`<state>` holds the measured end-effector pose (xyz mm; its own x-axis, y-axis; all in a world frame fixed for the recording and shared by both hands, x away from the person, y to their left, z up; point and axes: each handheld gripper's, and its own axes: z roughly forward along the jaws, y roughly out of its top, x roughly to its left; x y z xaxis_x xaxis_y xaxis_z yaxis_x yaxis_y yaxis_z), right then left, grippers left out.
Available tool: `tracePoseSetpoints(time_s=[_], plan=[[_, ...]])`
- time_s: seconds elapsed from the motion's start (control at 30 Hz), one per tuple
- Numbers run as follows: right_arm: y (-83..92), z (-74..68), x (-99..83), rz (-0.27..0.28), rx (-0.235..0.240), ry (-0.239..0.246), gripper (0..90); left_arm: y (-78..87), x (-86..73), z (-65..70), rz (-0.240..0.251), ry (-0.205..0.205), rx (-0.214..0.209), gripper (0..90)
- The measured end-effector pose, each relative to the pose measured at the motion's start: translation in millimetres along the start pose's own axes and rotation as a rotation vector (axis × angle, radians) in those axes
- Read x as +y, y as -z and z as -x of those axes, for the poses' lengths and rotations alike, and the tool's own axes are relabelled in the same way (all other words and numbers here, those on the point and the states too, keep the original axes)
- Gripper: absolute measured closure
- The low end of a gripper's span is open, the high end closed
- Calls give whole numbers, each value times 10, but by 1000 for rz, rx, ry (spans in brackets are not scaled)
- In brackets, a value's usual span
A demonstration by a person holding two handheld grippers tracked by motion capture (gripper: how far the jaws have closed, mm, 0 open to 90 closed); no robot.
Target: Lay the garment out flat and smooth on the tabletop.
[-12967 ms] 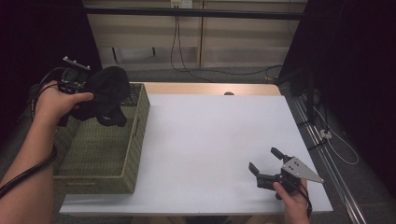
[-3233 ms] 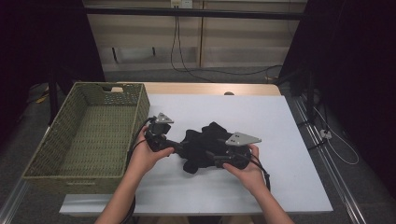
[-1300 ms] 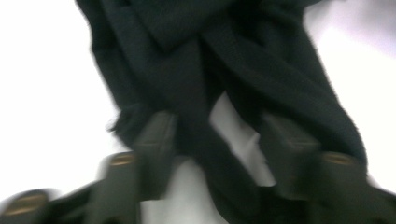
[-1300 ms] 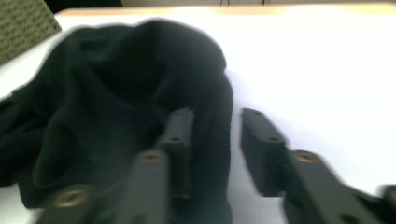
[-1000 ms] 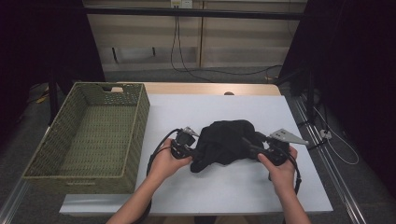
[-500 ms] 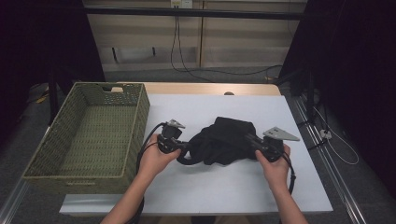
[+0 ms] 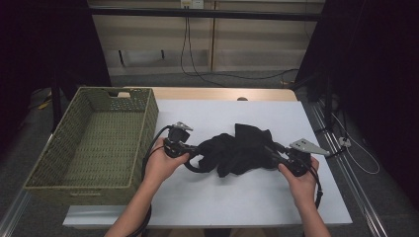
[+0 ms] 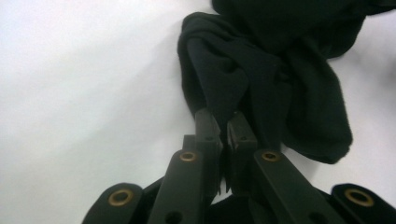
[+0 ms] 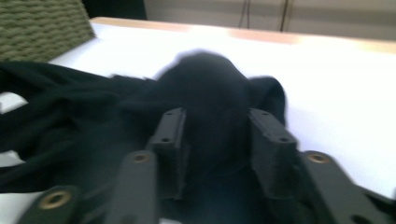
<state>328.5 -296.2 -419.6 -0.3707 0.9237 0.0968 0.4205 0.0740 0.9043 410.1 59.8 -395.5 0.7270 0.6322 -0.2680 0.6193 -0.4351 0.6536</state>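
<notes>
The black garment [image 7: 239,150] lies stretched left to right; the left gripper [image 8: 223,128] pinches its fold, and the right gripper [image 9: 217,140] jaws, just opening, stand apart around a bunch

The white table [image 7: 247,197] is brightly lit from above amid dark surroundings; the right gripper view is motion-blurred.

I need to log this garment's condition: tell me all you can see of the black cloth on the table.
The black cloth is soft, matte, knit-looking fabric, crumpled in a loose heap with folds and a hanging loop, lying mid-table on the white surface. The left gripper pinches one fold shut; the right gripper has a bunch between its spread jaws, which have just been opening.
</notes>
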Motion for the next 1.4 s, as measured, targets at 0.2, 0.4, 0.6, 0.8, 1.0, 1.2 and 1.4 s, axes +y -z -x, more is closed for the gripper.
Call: tracePoseSetpoints(time_s=[0.2,0.4,0.6,0.8,1.0,1.2,1.4], plan=[[-85,-281,89,9,89,69,431,70,0,-20,25,3,26,856],[-193,-508,141,-3,144,116,333,104,-42,-83,40,37,45,780],[-241,-645,173,-2,201,132,329,103,-73,-97,46,13,83,412],[-300,-819,208,-9,282,178,371,152,-59,-117,80,26,115,221],[-530,-979,143,-94,323,246,414,186,-61,-148,75,43,130,165],[-841,-1084,67,-190,351,299,405,191,-78,-202,74,62,145,163],[-1088,-1127,76,-215,308,278,555,192,-87,-235,65,68,153,163]])
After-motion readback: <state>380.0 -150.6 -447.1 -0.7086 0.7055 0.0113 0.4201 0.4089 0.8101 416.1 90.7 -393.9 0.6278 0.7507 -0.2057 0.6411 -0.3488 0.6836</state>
